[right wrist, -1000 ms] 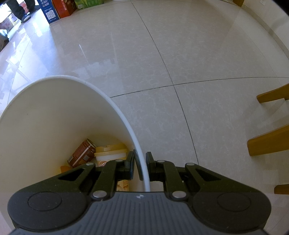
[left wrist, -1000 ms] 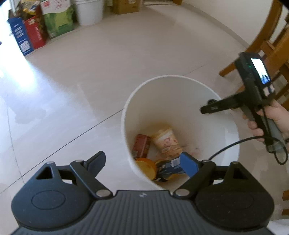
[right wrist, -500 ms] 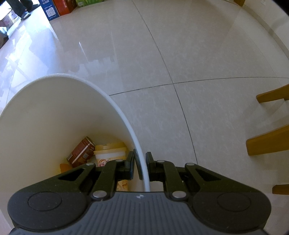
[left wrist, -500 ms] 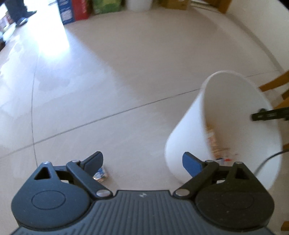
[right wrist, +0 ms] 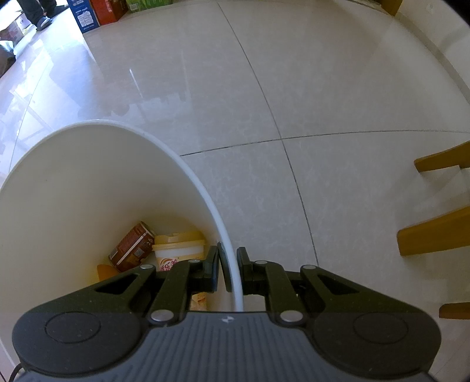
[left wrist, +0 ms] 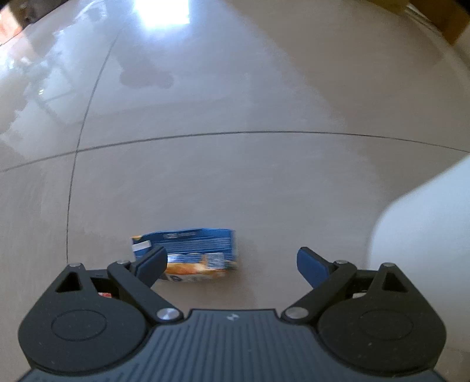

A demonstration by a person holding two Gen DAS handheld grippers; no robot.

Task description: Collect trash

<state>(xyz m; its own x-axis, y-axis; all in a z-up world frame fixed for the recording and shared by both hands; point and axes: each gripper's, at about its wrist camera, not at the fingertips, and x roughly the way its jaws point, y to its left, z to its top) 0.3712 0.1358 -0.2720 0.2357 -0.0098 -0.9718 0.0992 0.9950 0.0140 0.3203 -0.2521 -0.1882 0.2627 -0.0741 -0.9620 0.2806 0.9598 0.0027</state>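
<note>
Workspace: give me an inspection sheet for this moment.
Surface: glossy tiled floor, glare and reflections.
Job's things: blue and orange packet lying flat on the floor, blurred; white bin holds a brown can, a yellow-lidded cup and other scraps.
Clutter: nothing seen besides the packet.
Grippers: left gripper open, empty, just short of the packet; right gripper shut on the bin's rim.
Cables: dark cable at the right view's lower left edge.
Surroundings: wooden chair legs, boxes, a person's shoes.
</note>
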